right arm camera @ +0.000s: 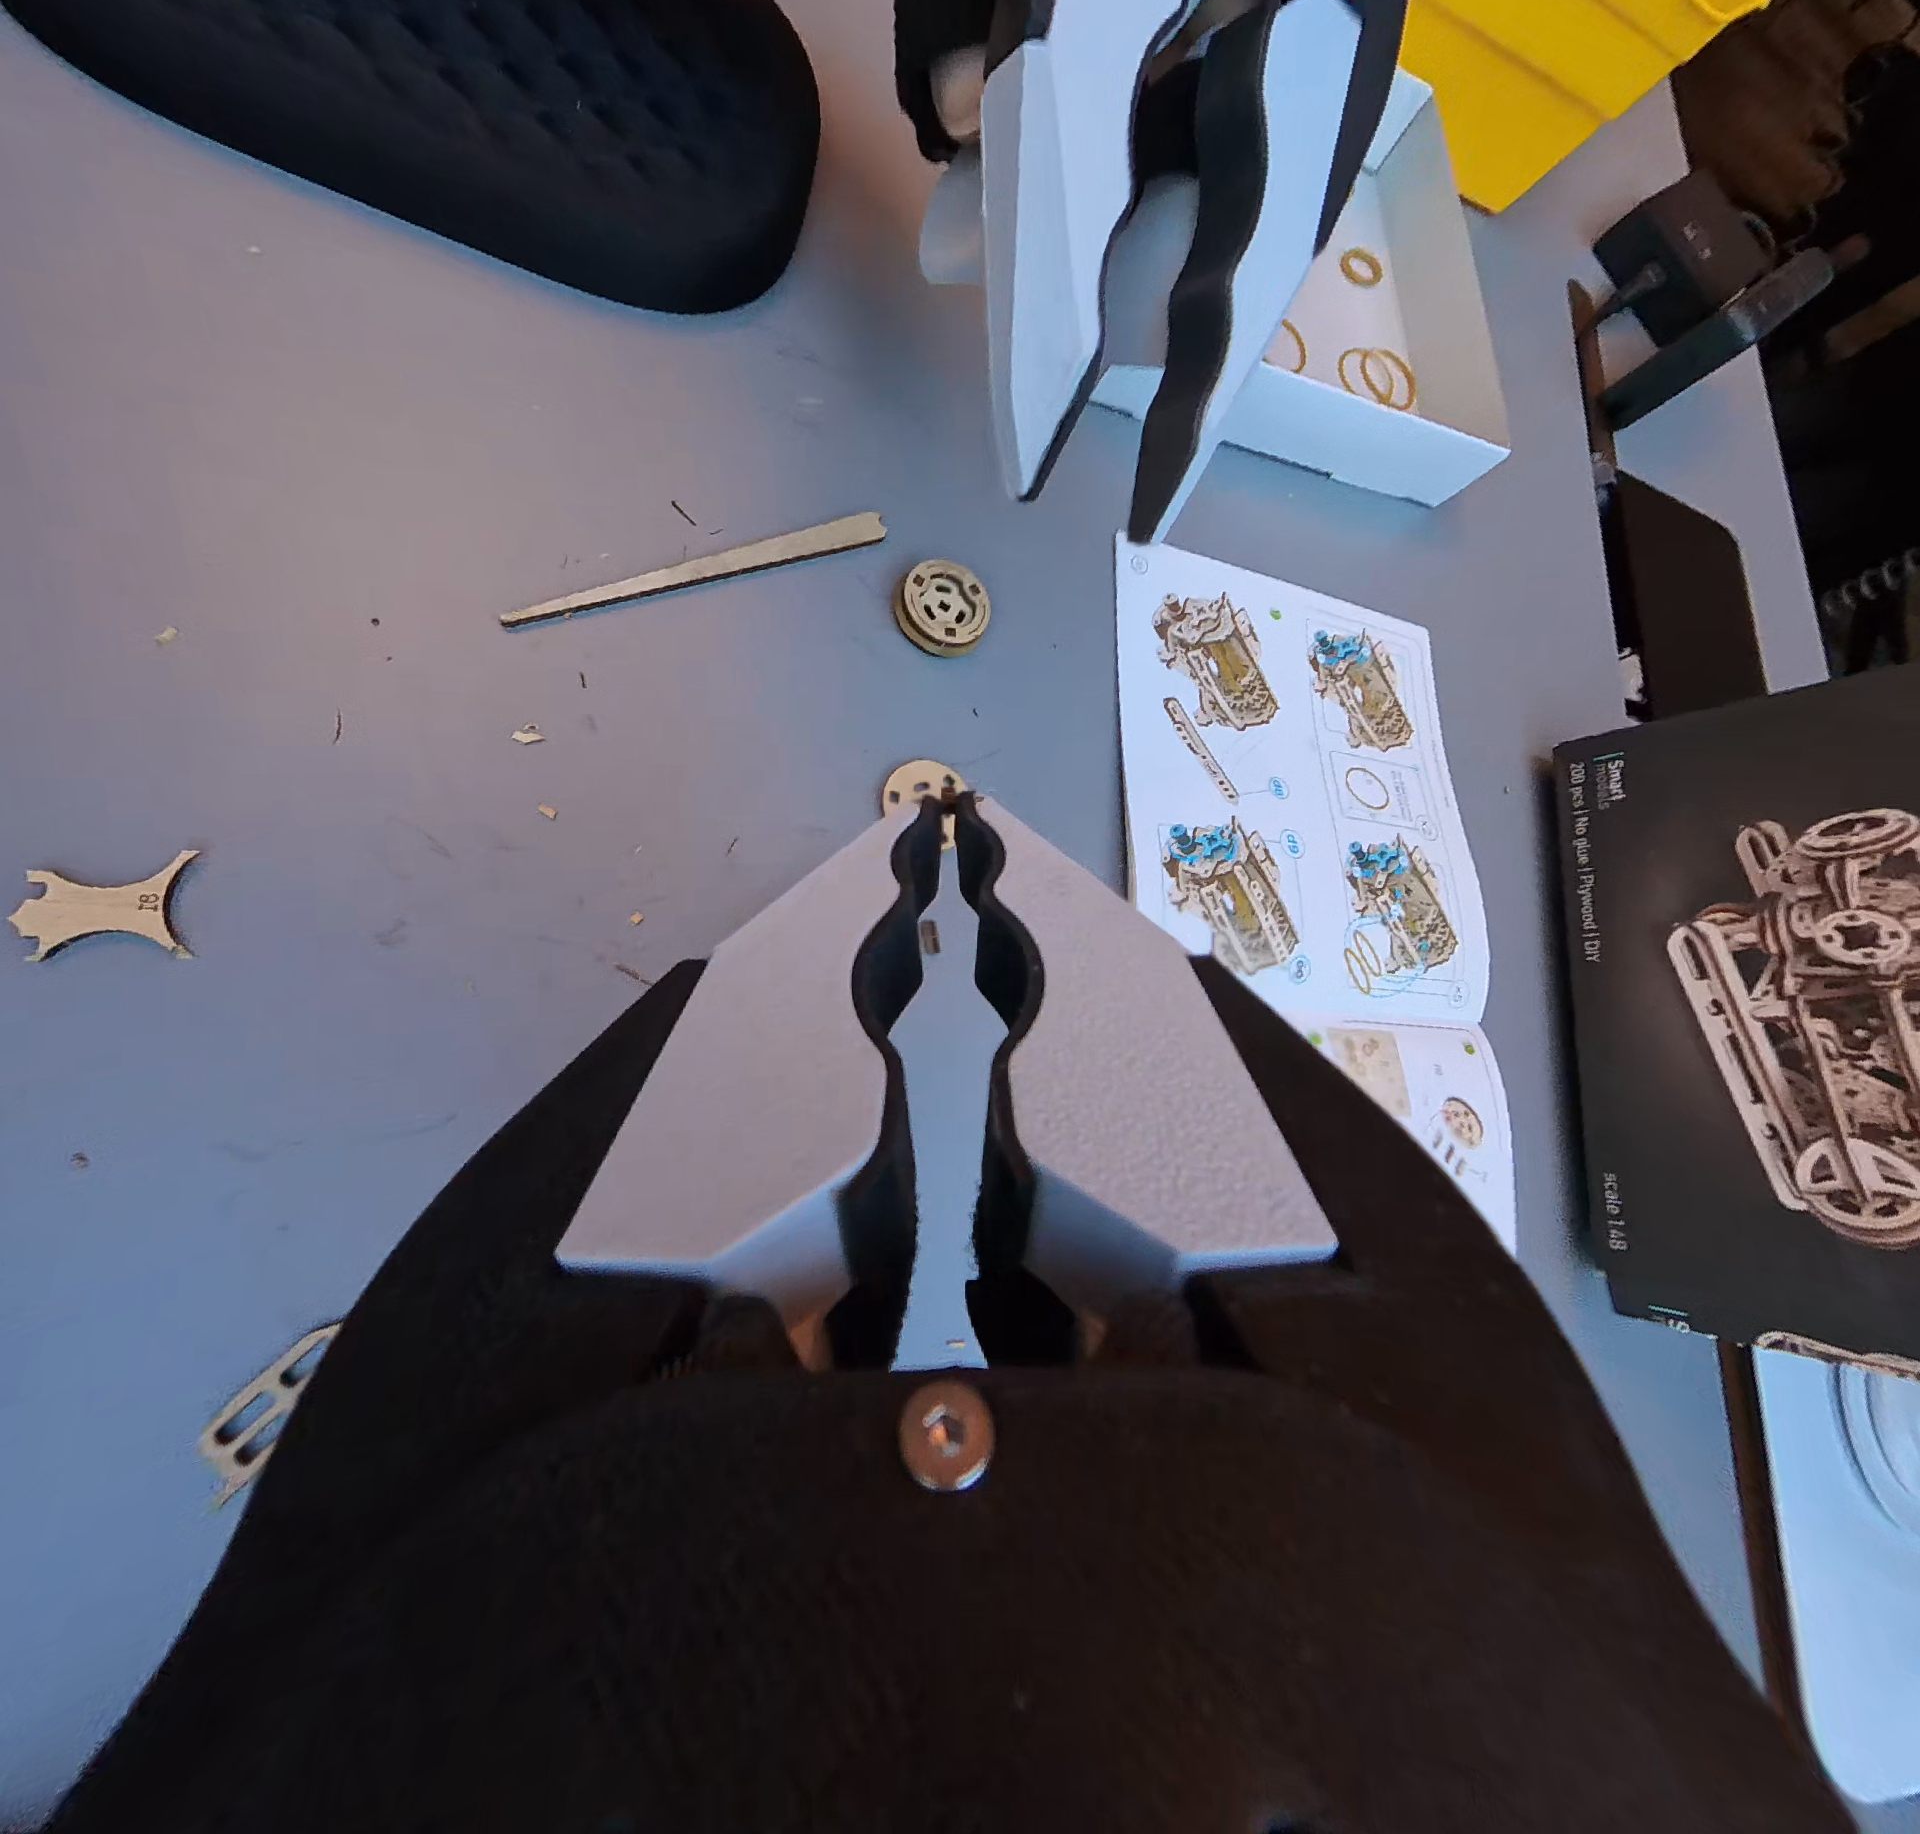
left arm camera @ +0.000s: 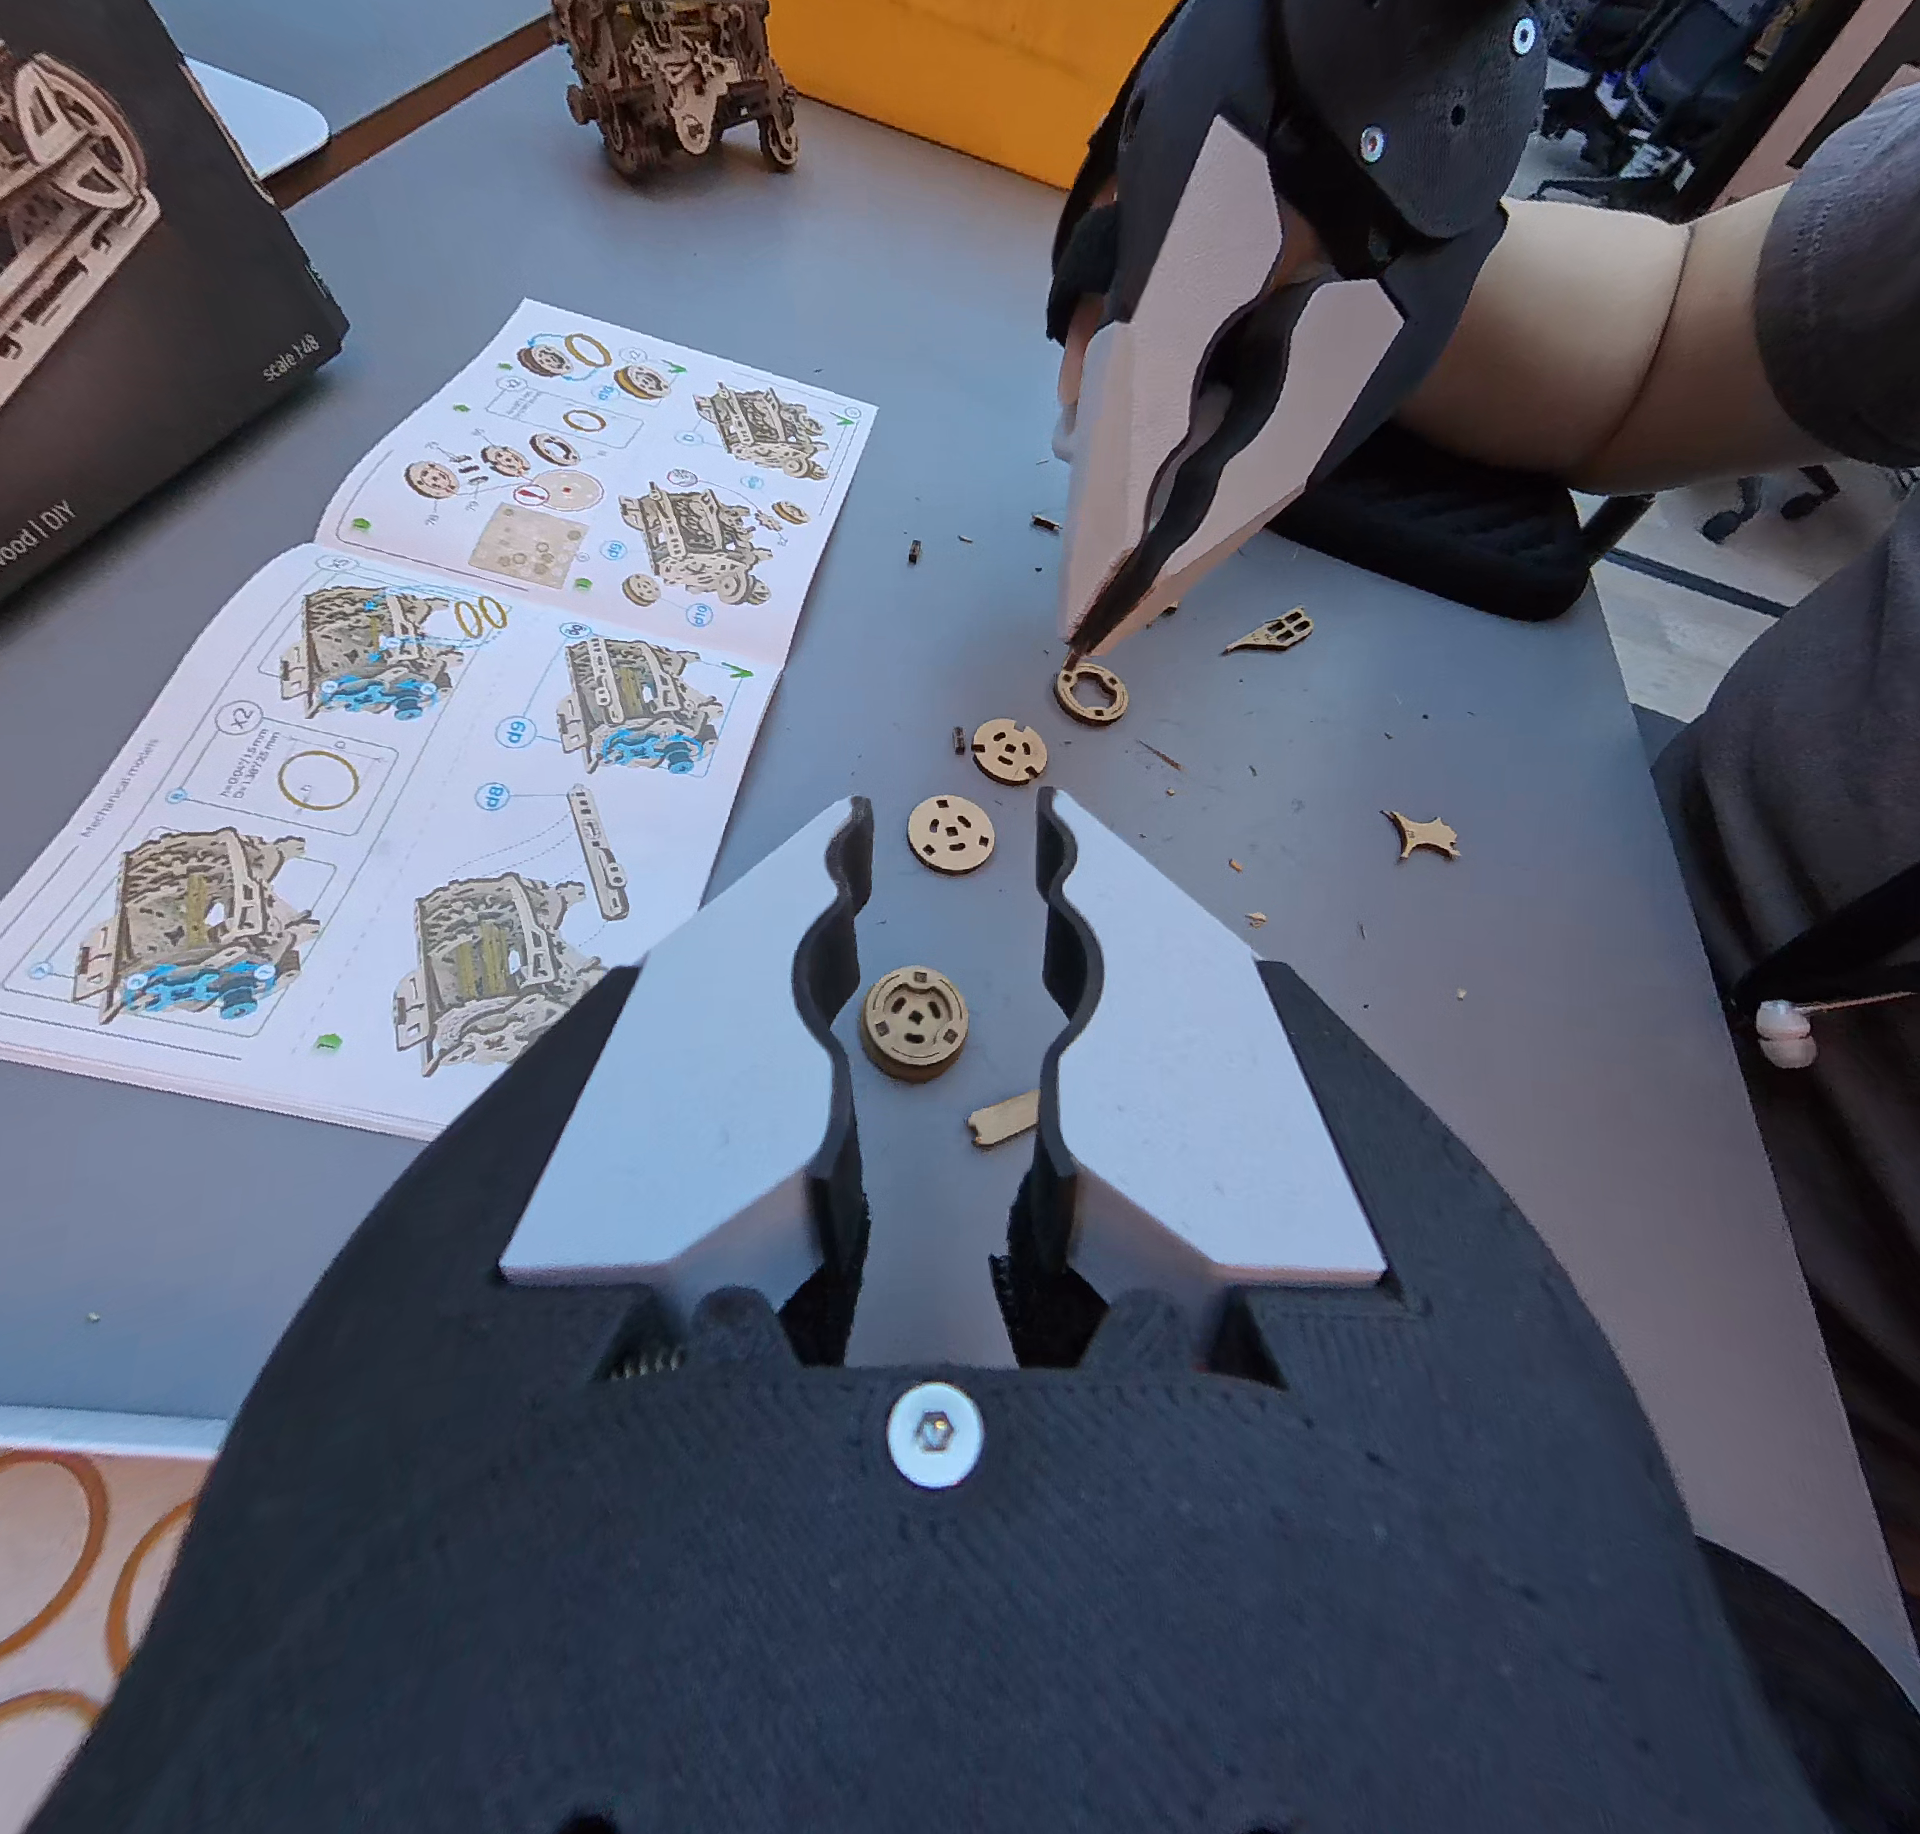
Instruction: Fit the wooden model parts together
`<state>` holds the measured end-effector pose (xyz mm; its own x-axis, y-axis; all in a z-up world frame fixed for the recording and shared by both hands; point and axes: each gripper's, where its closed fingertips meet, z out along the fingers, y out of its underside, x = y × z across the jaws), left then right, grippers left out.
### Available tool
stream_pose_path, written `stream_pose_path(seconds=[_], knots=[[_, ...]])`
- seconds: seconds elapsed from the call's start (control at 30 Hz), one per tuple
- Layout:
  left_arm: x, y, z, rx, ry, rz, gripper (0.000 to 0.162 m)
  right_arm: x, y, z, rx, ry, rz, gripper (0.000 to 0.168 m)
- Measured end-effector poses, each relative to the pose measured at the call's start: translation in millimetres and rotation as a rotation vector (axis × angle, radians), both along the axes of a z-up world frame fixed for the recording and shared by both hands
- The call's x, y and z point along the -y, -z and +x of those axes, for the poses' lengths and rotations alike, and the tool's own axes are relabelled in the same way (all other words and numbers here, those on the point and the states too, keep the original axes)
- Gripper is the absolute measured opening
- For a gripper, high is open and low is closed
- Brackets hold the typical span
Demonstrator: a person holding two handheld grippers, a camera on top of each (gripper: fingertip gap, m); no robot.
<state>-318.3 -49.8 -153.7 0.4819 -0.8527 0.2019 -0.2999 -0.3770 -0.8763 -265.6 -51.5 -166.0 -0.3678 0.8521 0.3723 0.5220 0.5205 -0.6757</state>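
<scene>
Grey table (left arm camera: 1351, 1005) strewn with small wooden model parts.
Left gripper (left arm camera: 948, 828) spread, empty; right gripper (right arm camera: 943, 816) pinches a ring (left arm camera: 1091, 693): thin, light, brittle, best gripped by its rim.

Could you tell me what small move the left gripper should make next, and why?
Probably lower the left gripper and close on the thick round hub: its jaws are open, the hub lies between them, and the right gripper is occupied at the ring.
</scene>
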Motion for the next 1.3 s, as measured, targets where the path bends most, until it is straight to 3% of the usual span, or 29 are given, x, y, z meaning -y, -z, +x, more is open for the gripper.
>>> stream_pose_path(seconds=[0.27, 0.4, 1.07, 1.3], knots=[[-2, 1, -7, -0.017, -0.022, 0.011, 0.029, 6, 27, 4, 0.224, 0.005, 0.06, 0.001], [-2, 5, -5, -0.029, -0.018, -0.003, 0.029, 11, 27, 0, 0.251, -0.003, 0.034, 0.002], [-1, 3, -6, -0.022, -0.017, -0.002, 0.028, 20, 22, -3, 0.196, -0.023, 0.056, 0.001], [25, -10, 24, 0.03, 0.162, 0.03, 0.027, 28, -5, -1, 0.123, -0.032, 0.046, 0.001]])
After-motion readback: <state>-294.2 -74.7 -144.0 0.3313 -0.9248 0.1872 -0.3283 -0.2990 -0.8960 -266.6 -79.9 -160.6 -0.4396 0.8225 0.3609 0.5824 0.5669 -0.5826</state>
